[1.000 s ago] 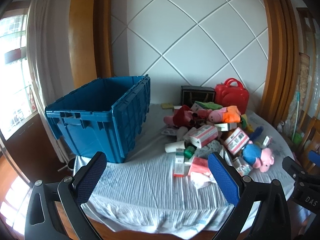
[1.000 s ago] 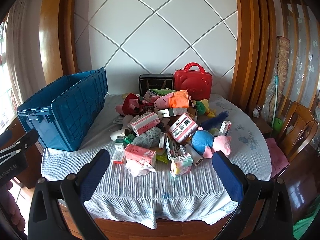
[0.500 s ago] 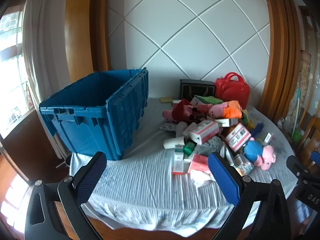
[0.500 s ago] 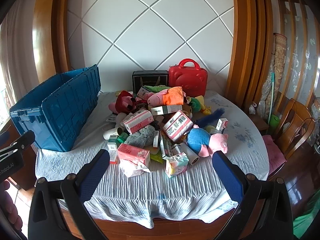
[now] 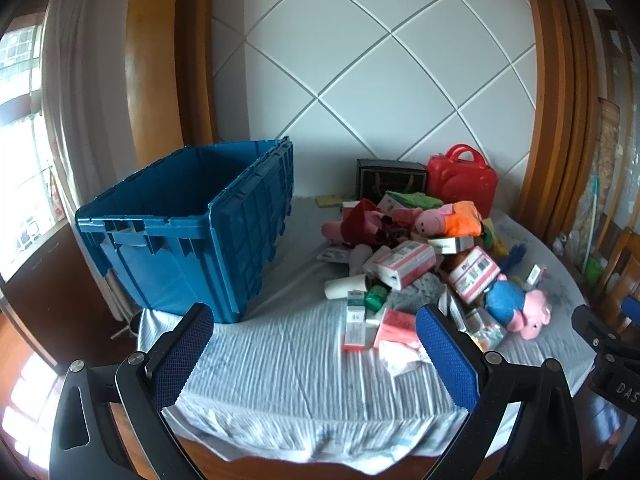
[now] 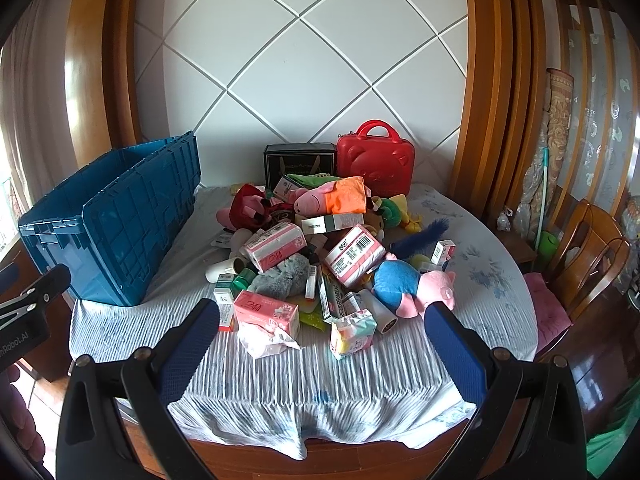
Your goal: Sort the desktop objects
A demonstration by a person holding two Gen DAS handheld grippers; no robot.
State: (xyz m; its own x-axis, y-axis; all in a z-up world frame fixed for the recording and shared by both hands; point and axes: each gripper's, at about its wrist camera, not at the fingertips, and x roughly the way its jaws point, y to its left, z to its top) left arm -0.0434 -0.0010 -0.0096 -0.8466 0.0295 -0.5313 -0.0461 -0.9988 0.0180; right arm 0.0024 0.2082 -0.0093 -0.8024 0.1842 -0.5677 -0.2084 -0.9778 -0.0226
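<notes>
Facing you is a round table (image 6: 492, 280) under a wrinkled striped white cloth (image 5: 280, 364) that overhangs the near edge; bare cloth lies between that edge and the clutter, and more on the right side. Your blue plastic crate (image 5: 192, 232), ribbed and open-topped, sits at the table's left, its far corner overhanging; the inside floor is hidden from both views. Heaped at centre, the pile of objects (image 6: 320, 248) is soft and boxy mixed: a red hard-shell case (image 6: 376, 164) and black box (image 6: 299, 163) stand against the wall, plush pigs in orange (image 6: 332, 200) and blue (image 6: 404, 282), pink cartons (image 6: 266, 310), a crumpled tissue pack (image 6: 352, 334) nearest you. Small labels are unreadable, and lower items are buried. Your left gripper (image 5: 312, 356) and right gripper (image 6: 320, 356) hover off the near edge, both with jaws spread wide, blue textured pads, nothing between them. A wooden chair (image 6: 588, 248) stands close at right.
</notes>
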